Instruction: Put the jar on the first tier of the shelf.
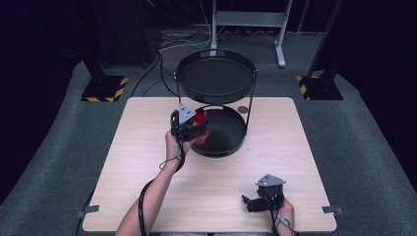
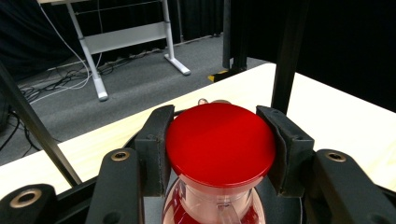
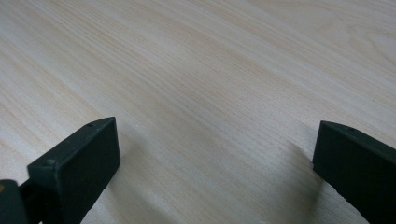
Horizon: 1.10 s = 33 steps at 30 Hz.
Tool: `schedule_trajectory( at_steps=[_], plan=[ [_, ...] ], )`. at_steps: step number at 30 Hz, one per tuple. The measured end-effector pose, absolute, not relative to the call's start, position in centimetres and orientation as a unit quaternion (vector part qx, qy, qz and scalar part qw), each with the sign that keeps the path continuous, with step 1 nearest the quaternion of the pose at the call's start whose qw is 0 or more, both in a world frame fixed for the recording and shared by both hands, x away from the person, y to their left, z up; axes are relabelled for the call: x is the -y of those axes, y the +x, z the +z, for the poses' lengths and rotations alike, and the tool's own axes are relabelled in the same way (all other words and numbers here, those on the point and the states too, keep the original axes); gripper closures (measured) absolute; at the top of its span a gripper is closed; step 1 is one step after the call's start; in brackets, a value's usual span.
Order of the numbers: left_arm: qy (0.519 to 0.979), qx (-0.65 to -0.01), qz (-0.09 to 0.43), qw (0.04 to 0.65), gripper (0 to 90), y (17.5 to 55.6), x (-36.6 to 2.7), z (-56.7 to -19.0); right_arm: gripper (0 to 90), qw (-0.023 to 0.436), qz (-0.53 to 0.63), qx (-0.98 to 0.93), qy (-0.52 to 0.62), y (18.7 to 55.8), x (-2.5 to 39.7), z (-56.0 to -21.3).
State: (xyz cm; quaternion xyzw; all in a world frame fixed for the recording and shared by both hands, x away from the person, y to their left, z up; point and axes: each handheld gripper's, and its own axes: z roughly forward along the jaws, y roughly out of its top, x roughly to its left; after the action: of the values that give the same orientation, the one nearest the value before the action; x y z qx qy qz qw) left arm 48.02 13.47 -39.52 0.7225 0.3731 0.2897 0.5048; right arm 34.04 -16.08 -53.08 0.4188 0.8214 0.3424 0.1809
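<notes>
Grip: left gripper has its fingers closed on the red lid of a clear jar with red contents; the hold sits on the lid's rim, not the glass.
Jar place: in the high view the jar hangs over the left edge of the lower tray of a two-tier black stand, at about 12 o'clock from the table's middle.
Right gripper: right gripper rests low at about 5 o'clock on the table, fingers spread wide and holding nothing.
Risk, slip: the lid is smooth and round, so the jar could probably twist or drop out if the hand tilts.
Risk, lid: if the lid is loose, the body may well part from it under its own weight.
Risk, knock: the lower tray's raised rim lies just beside the jar's base; a low sideways move would likely clip it.
Edges: the upper tray overhangs above, and thin black posts stand at the sides.
Open room: bare wood lies toward 6, 8 and 4 o'clock, the easiest way out.
</notes>
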Motion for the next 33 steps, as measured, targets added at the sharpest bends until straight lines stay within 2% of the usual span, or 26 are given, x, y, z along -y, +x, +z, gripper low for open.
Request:
schedule_trajectory(
  at_steps=[33],
  plan=[
    [0.729, -0.39, 0.276, 0.49, 48.5, 51.2, -11.0, -42.3, 0.0, 0.182, 0.342, -0.822, 0.418, 34.0, 16.1, -53.1]
  ],
)
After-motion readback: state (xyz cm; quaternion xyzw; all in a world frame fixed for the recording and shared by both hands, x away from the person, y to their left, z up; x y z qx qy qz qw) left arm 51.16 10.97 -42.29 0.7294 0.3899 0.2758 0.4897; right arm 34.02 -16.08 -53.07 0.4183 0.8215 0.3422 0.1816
